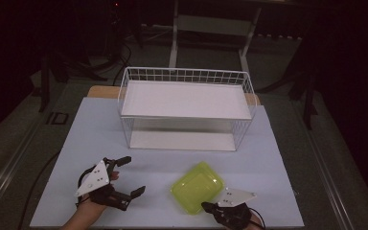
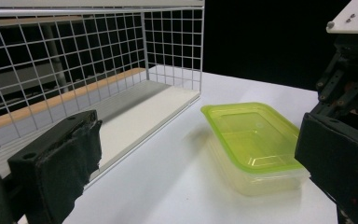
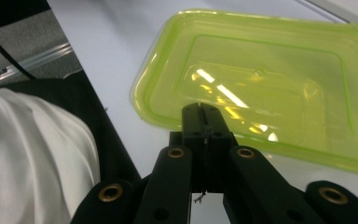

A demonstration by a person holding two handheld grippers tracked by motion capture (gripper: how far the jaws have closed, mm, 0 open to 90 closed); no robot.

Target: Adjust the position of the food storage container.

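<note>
A clear box with a lime-green lid (image 1: pixel 197 187) lies on the white table, near its front edge and right of centre. My right gripper (image 1: pixel 206 207) is shut, its joined tips at the lid's near corner. In the right gripper view the two jaws meet in a thin seam over the lid's rim (image 3: pixel 270 79), and I see nothing between them at the right gripper (image 3: pixel 205 112). My left gripper (image 1: pixel 130 176) stands open to the left of the box, jaws wide apart and empty. The left gripper (image 2: pixel 200 140) looks along the table at the box (image 2: pixel 251 135).
A white wire basket rack (image 1: pixel 187 76) with an upper and a lower white shelf stands at the back of the table (image 1: pixel 100 129). Its wire side (image 2: pixel 74 56) is close on the left gripper's left. A white sleeve (image 3: pixel 32 154) lies beside the right gripper.
</note>
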